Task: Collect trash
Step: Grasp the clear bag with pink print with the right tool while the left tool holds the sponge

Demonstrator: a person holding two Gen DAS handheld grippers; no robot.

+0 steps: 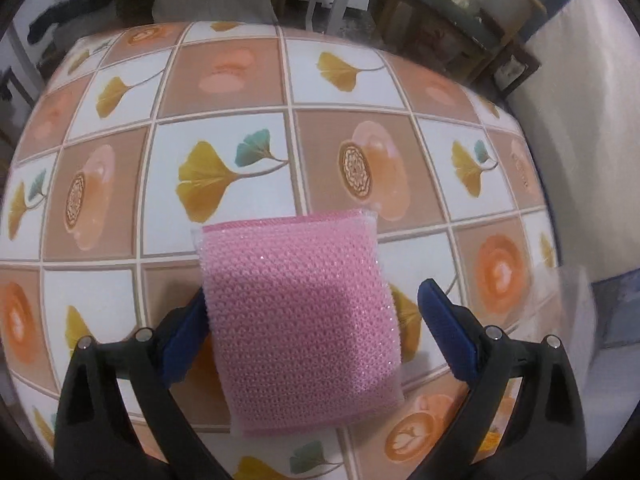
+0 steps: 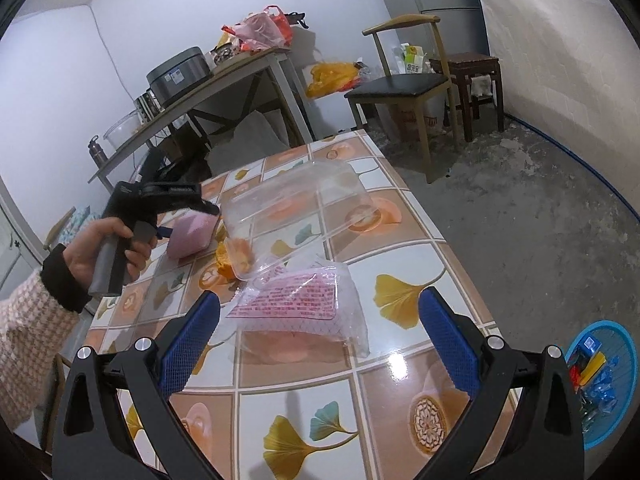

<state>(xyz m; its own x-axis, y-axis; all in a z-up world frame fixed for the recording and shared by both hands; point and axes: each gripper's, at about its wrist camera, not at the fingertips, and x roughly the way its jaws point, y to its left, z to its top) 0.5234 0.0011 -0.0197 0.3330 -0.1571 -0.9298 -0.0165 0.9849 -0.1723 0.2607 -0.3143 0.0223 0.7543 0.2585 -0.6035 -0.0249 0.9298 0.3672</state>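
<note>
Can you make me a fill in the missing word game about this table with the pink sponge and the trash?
1. The sponge between the left gripper's fingers is coloured ____.
2. The right gripper holds ____.
3. The basket on the floor by the table is coloured ____.
4. The wrapper on the table has ____ printing.

Missing words: pink; nothing; blue; pink
</note>
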